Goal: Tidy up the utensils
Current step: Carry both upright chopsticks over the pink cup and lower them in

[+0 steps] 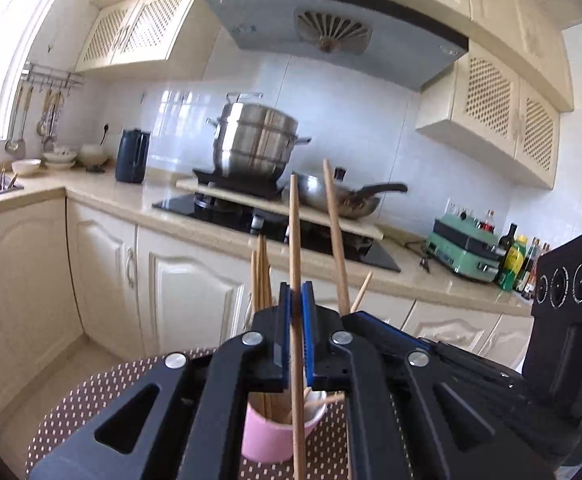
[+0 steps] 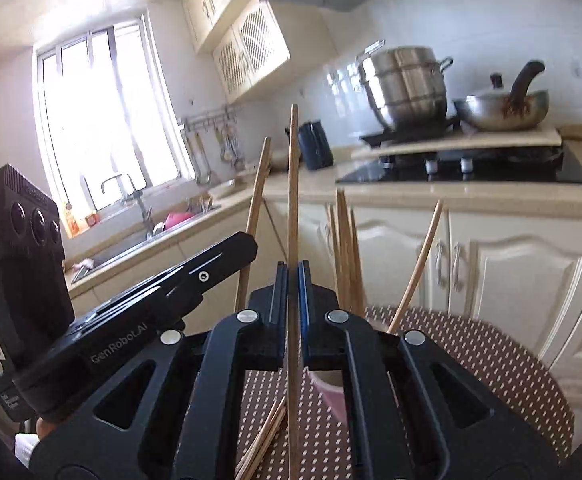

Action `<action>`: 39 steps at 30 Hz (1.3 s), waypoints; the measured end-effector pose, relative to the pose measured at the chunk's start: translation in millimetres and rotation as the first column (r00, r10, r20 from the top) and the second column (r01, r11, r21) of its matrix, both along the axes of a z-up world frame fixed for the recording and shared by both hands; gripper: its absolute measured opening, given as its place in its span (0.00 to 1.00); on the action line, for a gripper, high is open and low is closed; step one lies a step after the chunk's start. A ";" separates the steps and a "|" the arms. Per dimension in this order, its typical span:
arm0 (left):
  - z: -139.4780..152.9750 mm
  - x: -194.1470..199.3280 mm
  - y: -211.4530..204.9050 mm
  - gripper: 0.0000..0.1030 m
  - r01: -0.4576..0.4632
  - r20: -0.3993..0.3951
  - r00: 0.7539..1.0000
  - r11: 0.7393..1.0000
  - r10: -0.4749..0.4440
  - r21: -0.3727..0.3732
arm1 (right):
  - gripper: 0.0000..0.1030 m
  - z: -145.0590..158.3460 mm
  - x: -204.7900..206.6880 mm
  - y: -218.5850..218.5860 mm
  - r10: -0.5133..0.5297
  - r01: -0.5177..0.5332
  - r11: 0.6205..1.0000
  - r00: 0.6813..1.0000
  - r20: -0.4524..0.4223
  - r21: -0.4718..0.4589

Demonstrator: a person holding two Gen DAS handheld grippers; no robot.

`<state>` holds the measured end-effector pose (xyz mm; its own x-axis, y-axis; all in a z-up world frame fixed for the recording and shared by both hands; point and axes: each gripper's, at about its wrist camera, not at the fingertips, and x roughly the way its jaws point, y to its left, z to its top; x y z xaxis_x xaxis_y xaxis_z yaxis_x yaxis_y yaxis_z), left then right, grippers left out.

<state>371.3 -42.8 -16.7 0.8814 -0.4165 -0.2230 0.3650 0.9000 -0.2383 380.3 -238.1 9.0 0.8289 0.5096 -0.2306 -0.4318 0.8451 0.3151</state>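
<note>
Here, in the left wrist view, the fingers of the left gripper [image 1: 296, 300] are pressed narrow on one wooden chopstick [image 1: 294, 240], which stands nearly upright at the centre of the frame and passes down between the blue pads. Just below the fingers, at the lower centre, stands a pink cup [image 1: 269, 436] with more chopsticks [image 1: 261, 276] inside it, their tips rising left of the fingers. The cup rests on the bench [image 1: 91, 392], which has a brown dotted cloth. At the right edge of this frame the black body of the right gripper is visible, and a second chopstick [image 1: 336, 240] rises from it.

In the right wrist view, the fingers of the right gripper [image 2: 293, 276] are also closed tightly on a single chopstick [image 2: 293, 200], upright in the centre of the frame. The cup [image 2: 333, 392] is partly hidden under the right finger, and a bundle of chopsticks [image 2: 345, 248] stands up from it. A few loose chopsticks [image 2: 265, 440] lie on the dotted bench [image 2: 491, 360] at the lower centre. The left gripper [image 2: 247, 244] shows at the left side.

Farther away, the kitchen counter carries a steel pot [image 1: 257, 144] and a pan [image 1: 343, 196].
</note>
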 end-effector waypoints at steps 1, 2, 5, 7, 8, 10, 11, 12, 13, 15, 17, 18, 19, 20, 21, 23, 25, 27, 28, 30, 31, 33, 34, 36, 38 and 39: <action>2.7 0.6 -0.5 0.05 -0.002 0.016 1.000 1.000 0.002 -0.010 | 0.06 5.0 1.2 -3.7 -0.006 0.005 1.000 1.000 0.018 0.014; 5.7 3.3 -1.7 0.05 -0.004 0.034 0.999 1.000 0.005 -0.024 | 0.06 8.5 2.7 -6.7 -0.026 0.025 0.999 0.999 0.040 0.022; 10.6 9.6 -4.3 0.05 -0.009 0.084 0.996 0.998 0.014 -0.061 | 0.06 14.1 5.2 -8.0 -0.058 0.054 0.998 0.991 0.118 0.032; 9.8 12.6 -5.1 0.05 -0.014 0.118 0.993 0.996 0.024 -0.086 | 0.06 13.0 8.2 -6.6 -0.084 0.079 0.996 0.985 0.153 0.038; 9.3 15.8 -5.9 0.05 -0.014 0.133 0.991 0.995 0.027 -0.099 | 0.06 11.1 9.0 -6.2 -0.093 0.087 0.995 0.981 0.170 0.044; 6.0 20.9 -5.9 0.05 -0.022 0.154 0.987 0.992 0.040 -0.121 | 0.06 7.7 9.0 -4.1 -0.128 0.121 0.992 0.968 0.216 0.042; 4.4 23.7 -5.7 0.05 -0.017 0.160 0.986 0.992 0.037 -0.125 | 0.06 6.6 9.6 -3.4 -0.135 0.128 0.991 0.962 0.235 0.044; 1.7 28.3 -5.3 0.05 -0.013 0.161 0.986 0.991 0.035 -0.137 | 0.06 4.8 11.2 -2.0 -0.143 0.136 0.990 0.957 0.252 0.045; -0.5 32.7 -4.7 0.05 -0.013 0.155 0.987 0.990 0.035 -0.144 | 0.06 3.7 12.8 -0.7 -0.159 0.154 0.987 0.951 0.264 0.039; -3.6 40.6 -2.8 0.05 -0.020 0.149 0.988 0.988 0.043 -0.155 | 0.06 -0.3 16.2 0.9 -0.172 0.169 0.985 0.943 0.285 0.035; -7.9 45.1 -2.3 0.05 -0.019 0.150 0.988 0.988 0.043 -0.156 | 0.06 -6.5 18.8 3.0 -0.183 0.183 0.983 0.939 0.290 0.027; -10.7 46.8 -2.6 0.05 -0.024 0.155 0.987 0.988 0.048 -0.151 | 0.06 -9.4 19.4 3.5 -0.186 0.187 0.982 0.937 0.297 0.026; -13.5 49.6 -2.6 0.05 -0.025 0.151 0.987 0.989 0.048 -0.147 | 0.06 -12.7 21.9 3.7 -0.190 0.192 0.981 0.937 0.292 0.022; -16.0 51.5 -2.3 0.05 -0.037 0.152 0.987 0.989 0.059 -0.146 | 0.06 -15.9 23.5 2.9 -0.191 0.192 0.981 0.938 0.289 0.026; -18.2 52.1 -1.2 0.05 -0.042 0.156 0.986 0.988 0.065 -0.150 | 0.06 -18.8 23.8 2.4 -0.196 0.196 0.980 0.936 0.291 0.029; -22.9 53.5 -0.2 0.05 -0.044 0.159 0.985 0.986 0.069 -0.159 | 0.06 -21.5 21.2 3.2 -0.197 0.199 0.980 0.930 0.310 0.024; -26.5 55.5 -0.8 0.05 -0.046 0.162 0.984 0.986 0.072 -0.159 | 0.06 -22.1 19.7 4.6 -0.193 0.198 0.980 0.927 0.323 0.016; -28.8 54.9 1.7 0.05 -0.059 0.173 0.981 0.983 0.090 -0.175 | 0.06 -22.0 18.6 4.9 -0.191 0.198 0.980 0.924 0.331 0.011; -28.9 54.3 3.5 0.05 -0.057 0.182 0.979 0.981 0.091 -0.184 | 0.06 -22.1 18.4 4.4 -0.187 0.193 0.981 0.925 0.331 0.013; -31.1 56.1 3.8 0.05 -0.067 0.175 0.980 0.982 0.098 -0.176 | 0.06 -23.4 18.1 2.3 -0.178 0.180 0.983 0.927 0.329 0.027; -32.8 56.0 4.4 0.05 -0.071 0.171 0.980 0.981 0.102 -0.180 | 0.06 -24.5 17.7 1.2 -0.177 0.177 0.984 0.927 0.329 0.031; -36.9 55.9 5.7 0.05 -0.071 0.159 0.982 0.980 0.101 -0.188 | 0.06 -27.1 16.9 1.8 -0.172 0.172 0.985 0.928 0.330 0.030; -38.5 55.6 5.3 0.05 -0.072 0.157 0.982 0.980 0.102 -0.183 | 0.06 -27.9 16.6 2.3 -0.169 0.171 0.985 0.929 0.330 0.026; -40.4 54.5 3.6 0.05 -0.069 0.154 0.983 0.982 0.096 -0.173 | 0.06 -30.3 14.8 2.0 -0.160 0.159 0.987 0.931 0.327 0.031; -41.5 52.8 1.8 0.05 -0.066 0.154 0.984 0.985 0.091 -0.157 | 0.06 -31.6 13.1 3.3 -0.157 0.157 0.987 0.933 0.324 0.025; -42.1 51.8 1.1 0.05 -0.068 0.156 0.984 0.987 0.091 -0.146 | 0.06 -32.4 12.2 4.1 -0.155 0.157 0.987 0.934 0.322 0.020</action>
<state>423.1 -41.7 -58.8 0.9325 -0.3606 -0.0194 0.3377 0.8898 -0.3070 392.5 -234.0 -23.4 0.9282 0.3673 0.0592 -0.3719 0.9114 0.1762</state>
